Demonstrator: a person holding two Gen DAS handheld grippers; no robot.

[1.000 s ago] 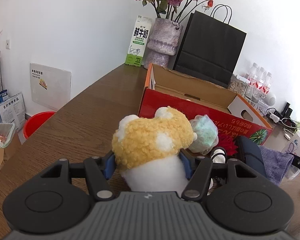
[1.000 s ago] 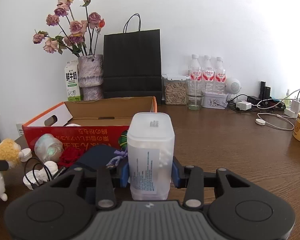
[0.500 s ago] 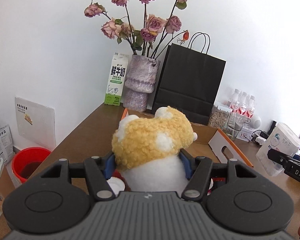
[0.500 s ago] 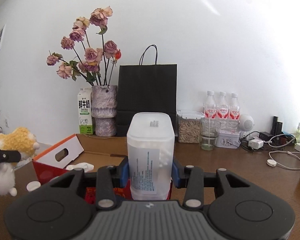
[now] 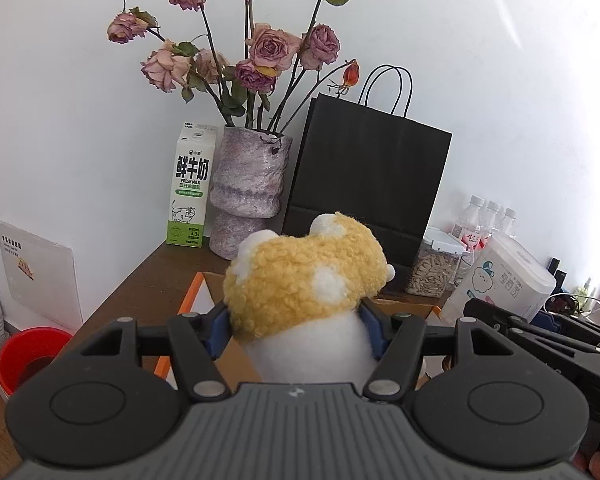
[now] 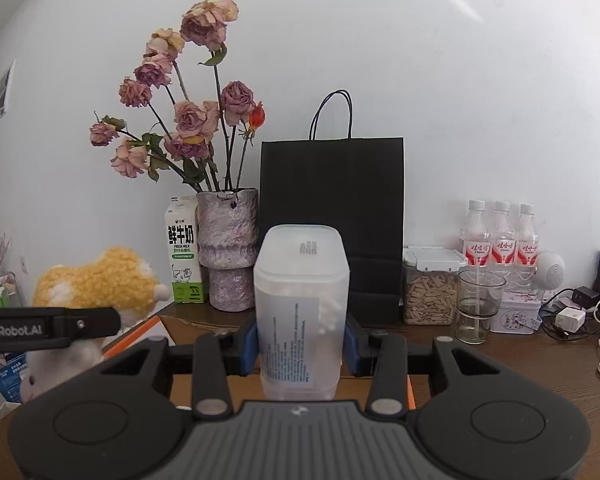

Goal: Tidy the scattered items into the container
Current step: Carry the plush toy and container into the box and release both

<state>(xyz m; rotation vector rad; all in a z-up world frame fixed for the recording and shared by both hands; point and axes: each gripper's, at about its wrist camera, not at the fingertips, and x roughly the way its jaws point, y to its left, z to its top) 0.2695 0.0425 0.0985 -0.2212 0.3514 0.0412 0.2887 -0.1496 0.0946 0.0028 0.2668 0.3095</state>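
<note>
My left gripper [image 5: 294, 330] is shut on a plush toy [image 5: 306, 292] with a fuzzy yellow head and white body, held up in the air. The same plush toy [image 6: 96, 284] shows at the left of the right wrist view, with the left gripper's finger [image 6: 52, 330] on it. My right gripper [image 6: 300, 346] is shut on a translucent plastic box [image 6: 300, 312] with a white label, held upright; this plastic box [image 5: 504, 280] also appears at the right of the left wrist view. Below both, the cardboard box with orange edges [image 5: 190, 304] lies mostly hidden; only its orange rim [image 6: 140, 330] shows.
Along the wall stand a milk carton [image 5: 190, 192], a vase of dried roses [image 5: 250, 192], a black paper bag [image 5: 364, 176], a jar of seeds [image 6: 430, 288], a glass [image 6: 476, 304], three water bottles [image 6: 498, 236] and chargers with cables [image 6: 572, 316]. A red bucket [image 5: 32, 354] sits on the floor, left.
Both grippers rose and moved forward with their loads. The red box front and the loose items before it dropped out of sight; the wall items now fill the views.
</note>
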